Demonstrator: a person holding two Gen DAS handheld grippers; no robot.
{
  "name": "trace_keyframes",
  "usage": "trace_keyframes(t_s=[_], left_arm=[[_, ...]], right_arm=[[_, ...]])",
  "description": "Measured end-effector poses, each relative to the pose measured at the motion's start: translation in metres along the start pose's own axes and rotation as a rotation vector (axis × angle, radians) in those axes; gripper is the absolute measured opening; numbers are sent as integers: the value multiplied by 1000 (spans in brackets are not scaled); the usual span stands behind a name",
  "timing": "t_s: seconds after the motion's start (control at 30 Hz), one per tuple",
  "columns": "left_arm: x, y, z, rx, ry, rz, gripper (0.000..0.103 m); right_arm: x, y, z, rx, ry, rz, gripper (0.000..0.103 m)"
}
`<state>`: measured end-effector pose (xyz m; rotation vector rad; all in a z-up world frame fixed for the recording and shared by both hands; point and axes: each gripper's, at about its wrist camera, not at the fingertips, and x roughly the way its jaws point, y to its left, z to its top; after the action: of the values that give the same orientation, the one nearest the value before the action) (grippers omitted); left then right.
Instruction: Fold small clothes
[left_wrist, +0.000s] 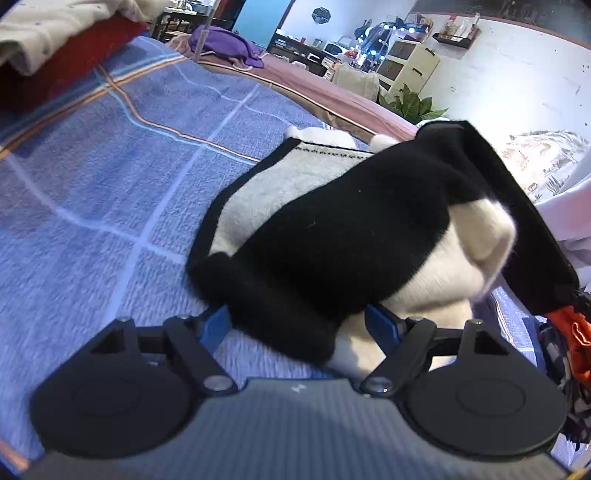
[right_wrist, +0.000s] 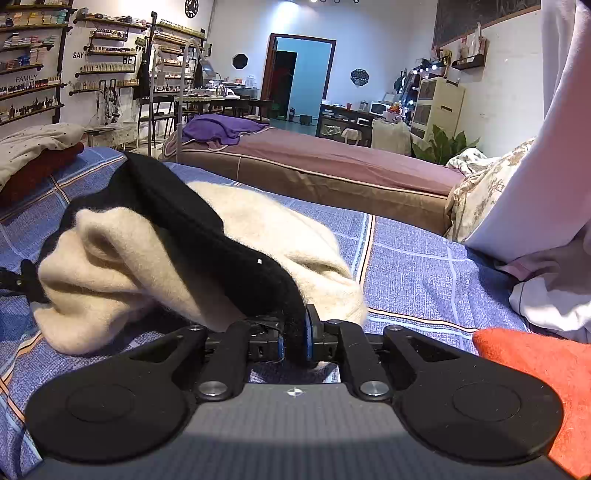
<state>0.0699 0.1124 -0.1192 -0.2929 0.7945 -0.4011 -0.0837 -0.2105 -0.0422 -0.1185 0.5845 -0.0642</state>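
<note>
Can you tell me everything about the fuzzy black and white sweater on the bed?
The sweater is small, soft, fuzzy knit: black, cream and a grey panel with black trim. It lies half folded and bunched on the blue checked bed cover. The right gripper is shut on its black edge, which hangs lifted above the rest. The left gripper is open, with a black sleeve lying between its fingers.

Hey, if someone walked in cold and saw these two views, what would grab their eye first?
Probably the fluffy black and cream sweater bunched up on the blue plaid blanket. The right gripper has its jaws pinched on the sweater's black edge, while the left gripper stands open around a black sleeve. Next, the bright orange garment at the right of the right wrist view.
</note>
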Motion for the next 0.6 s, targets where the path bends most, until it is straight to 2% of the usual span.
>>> trace_keyframes(t_s=[0.03,0.07,0.17,0.23,0.27,0.4,0.53,0.6], left_arm=[[8,-4,4,28,-7,8,78],[15,-9,5,66,-16,15,73],[30,-25,5,149,-7,11,32],[32,-27,6,129,-7,7,19],[32,-27,8,122,-7,10,8],[19,-29,20,153,-49,13,7],[-11,-31,56,172,-177,16,7],[-31,-30,81,172,-248,11,7]], right_arm=[[1,-1,0,3,-1,1,16],[2,0,1,4,-2,1,16],[2,-1,3,-1,-8,0,16],[-1,-2,2,-8,-14,-2,16],[-1,-4,2,-8,-17,-4,16],[-8,-9,-1,-5,-28,-11,16],[-24,-15,1,19,-55,-7,16],[-34,-22,5,61,-58,21,15]])
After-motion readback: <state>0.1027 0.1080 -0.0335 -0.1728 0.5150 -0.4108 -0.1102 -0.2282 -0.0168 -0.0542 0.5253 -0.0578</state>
